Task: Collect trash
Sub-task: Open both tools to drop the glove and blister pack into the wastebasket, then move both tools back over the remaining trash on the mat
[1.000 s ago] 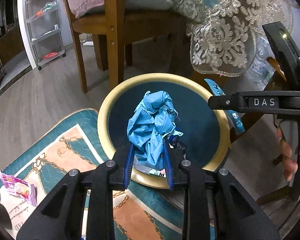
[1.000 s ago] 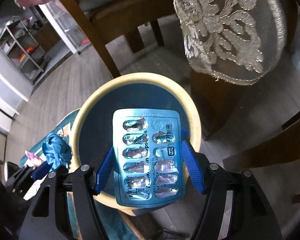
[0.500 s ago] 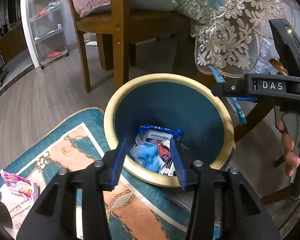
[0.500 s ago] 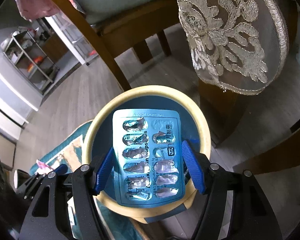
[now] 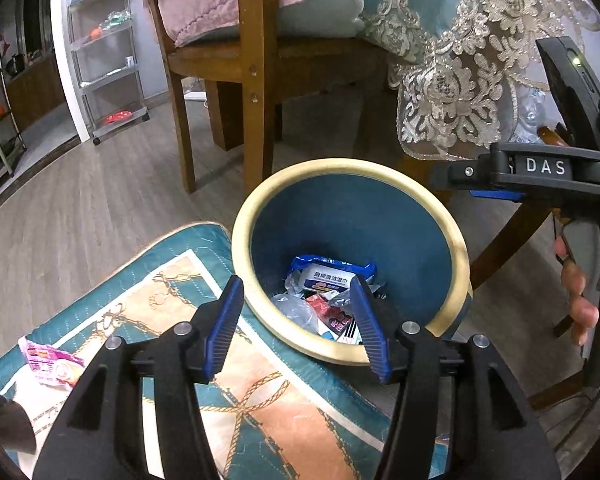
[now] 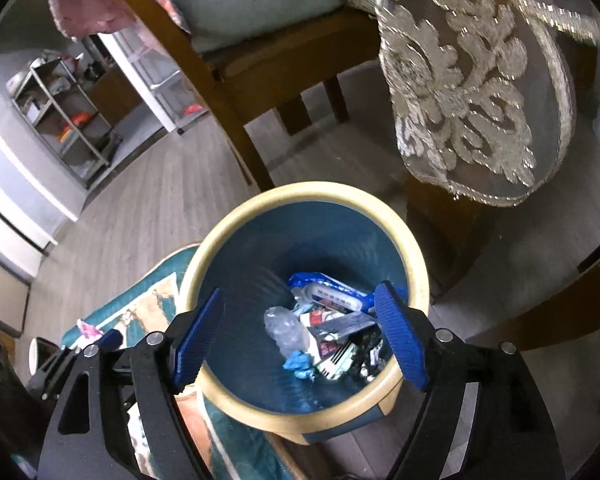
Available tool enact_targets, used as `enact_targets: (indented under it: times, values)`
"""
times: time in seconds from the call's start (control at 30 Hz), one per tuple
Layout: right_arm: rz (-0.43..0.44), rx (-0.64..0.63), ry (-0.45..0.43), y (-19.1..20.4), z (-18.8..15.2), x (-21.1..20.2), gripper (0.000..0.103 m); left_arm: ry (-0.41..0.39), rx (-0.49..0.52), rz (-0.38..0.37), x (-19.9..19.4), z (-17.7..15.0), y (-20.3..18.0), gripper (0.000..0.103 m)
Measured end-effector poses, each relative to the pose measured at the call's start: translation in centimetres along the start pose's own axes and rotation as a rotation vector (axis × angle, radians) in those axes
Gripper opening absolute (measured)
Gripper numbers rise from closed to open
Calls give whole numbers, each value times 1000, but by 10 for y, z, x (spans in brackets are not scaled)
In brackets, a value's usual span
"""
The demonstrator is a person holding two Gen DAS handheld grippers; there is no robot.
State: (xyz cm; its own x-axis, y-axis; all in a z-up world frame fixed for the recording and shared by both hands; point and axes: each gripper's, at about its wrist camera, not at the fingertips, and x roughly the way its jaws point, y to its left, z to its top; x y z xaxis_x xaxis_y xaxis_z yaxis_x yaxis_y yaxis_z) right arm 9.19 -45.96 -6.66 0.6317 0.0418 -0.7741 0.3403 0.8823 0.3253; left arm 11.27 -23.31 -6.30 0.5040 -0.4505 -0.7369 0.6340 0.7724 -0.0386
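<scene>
With my left gripper (image 5: pixel 296 324) and right gripper (image 6: pixel 300 340) both opening empty over the bin (image 5: pixel 256 216), I'd lift clear, then swing left toward the pink wrapper (image 5: pixel 48 364) at eight o'clock on the rug (image 5: pixel 172 256).

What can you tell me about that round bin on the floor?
The trash bin is a round, open-topped tub, dark blue inside with a thick cream rim, plastic by the look. It stands upright on the wood floor against the edge of the patterned rug, beside a chair. Wrappers, crumpled clear plastic and a blue scrap lie at its bottom.
</scene>
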Motion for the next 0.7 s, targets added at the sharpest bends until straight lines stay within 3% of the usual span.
enact_targets:
  times: [0.3,0.4,0.7]
  values:
    - [21,-48,-36,30,-5,-21,83,-54,-25,42,-54,-6,15,57]
    - [44,-75,-43,45,-11,-29,87,-86,-37,70,-77,-9,20,69]
    - [102,-184,-45,100,-38,-43,93,-149,-73,173,-151,-36,46,78]
